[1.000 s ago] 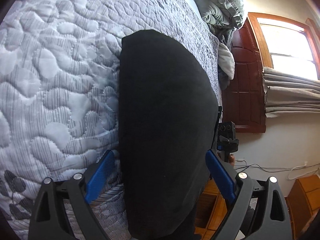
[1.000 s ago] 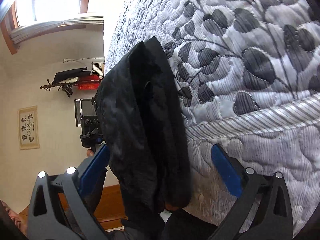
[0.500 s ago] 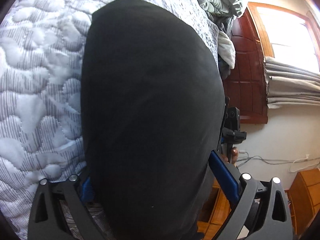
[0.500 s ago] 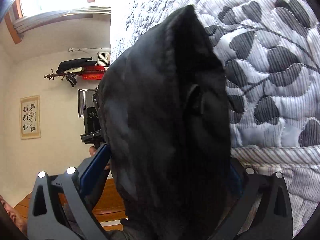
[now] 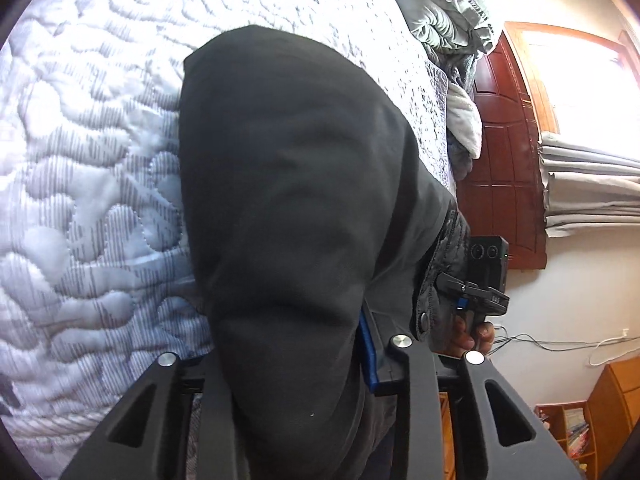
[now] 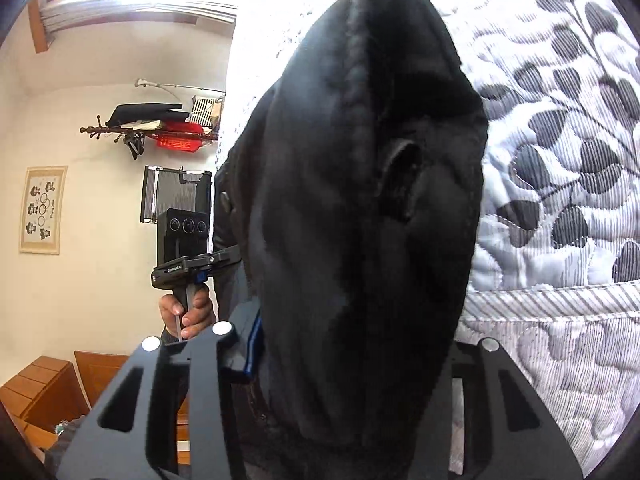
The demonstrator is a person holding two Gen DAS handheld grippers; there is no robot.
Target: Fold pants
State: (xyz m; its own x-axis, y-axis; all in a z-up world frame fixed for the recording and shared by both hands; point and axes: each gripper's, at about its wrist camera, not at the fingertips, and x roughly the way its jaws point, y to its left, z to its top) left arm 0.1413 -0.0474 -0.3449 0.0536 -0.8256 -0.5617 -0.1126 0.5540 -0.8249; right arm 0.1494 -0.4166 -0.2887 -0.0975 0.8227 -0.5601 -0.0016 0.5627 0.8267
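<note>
Black pants (image 5: 288, 200) lie along the edge of a quilted bed (image 5: 88, 152). My left gripper (image 5: 288, 352) is shut on the near end of the pants, the cloth bunched between its blue pads and hiding the fingertips. In the right wrist view the pants (image 6: 360, 200) fill the middle, with a belt loop showing. My right gripper (image 6: 352, 344) is shut on that end of the pants. Each view shows the other hand-held gripper beside the cloth, in the left wrist view (image 5: 480, 280) and in the right wrist view (image 6: 188, 248).
The bed has a grey leaf-pattern quilt (image 6: 560, 160). A rumpled grey blanket (image 5: 452, 12) lies at the far end. A dark wooden door (image 5: 504, 152), curtains (image 5: 592, 184) and wooden furniture (image 5: 592, 412) stand beyond the bed edge. A coat rack (image 6: 152, 128) is on the wall.
Both grippers moved forward onto the pants and closed on the cloth; a second ago both were open around it. The cloth now bunches up between the jaws.
</note>
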